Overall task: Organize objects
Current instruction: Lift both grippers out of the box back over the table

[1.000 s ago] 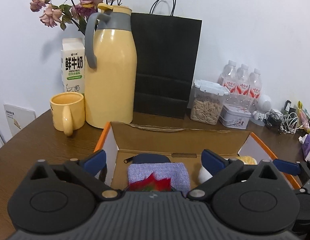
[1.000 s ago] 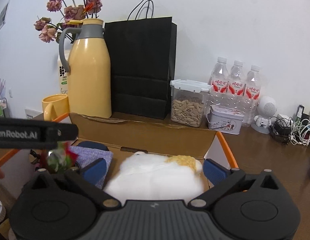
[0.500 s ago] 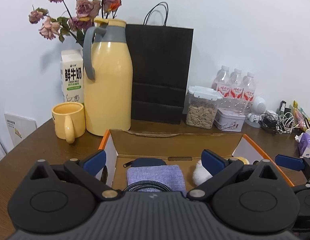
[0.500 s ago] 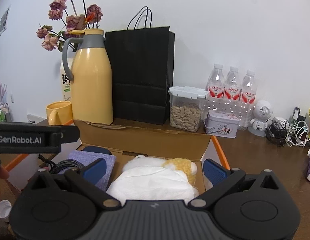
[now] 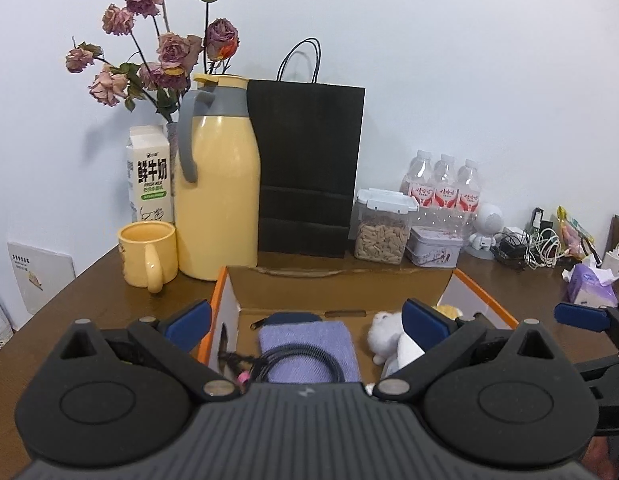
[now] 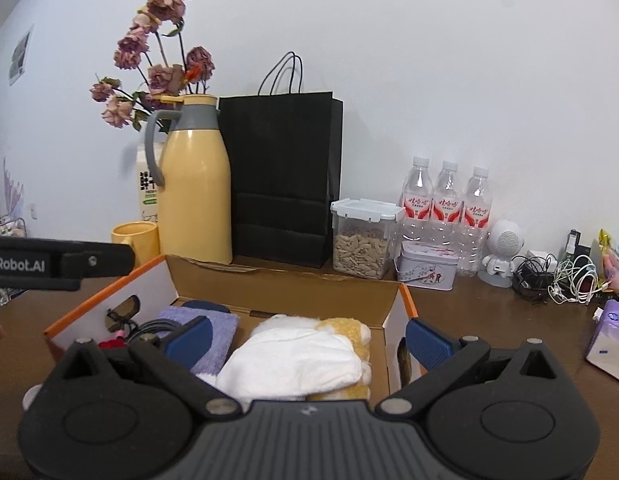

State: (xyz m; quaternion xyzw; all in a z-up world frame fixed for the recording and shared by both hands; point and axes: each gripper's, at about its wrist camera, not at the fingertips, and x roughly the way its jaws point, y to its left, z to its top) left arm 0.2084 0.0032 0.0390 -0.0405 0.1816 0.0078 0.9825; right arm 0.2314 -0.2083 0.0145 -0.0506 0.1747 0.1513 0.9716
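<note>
Corrugated cardboard box [image 5: 337,284] (matt brown)

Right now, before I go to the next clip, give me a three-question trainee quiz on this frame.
1. True or false: the left gripper is shut on the purple cloth.
2. What lies coiled on that cloth: A cable, B spoon, C pen?
3. Fill in: the seed container stands left of the small ____.

Key: 1 false, it is open and empty. 2 A, the black cable. 3 tin.
</note>
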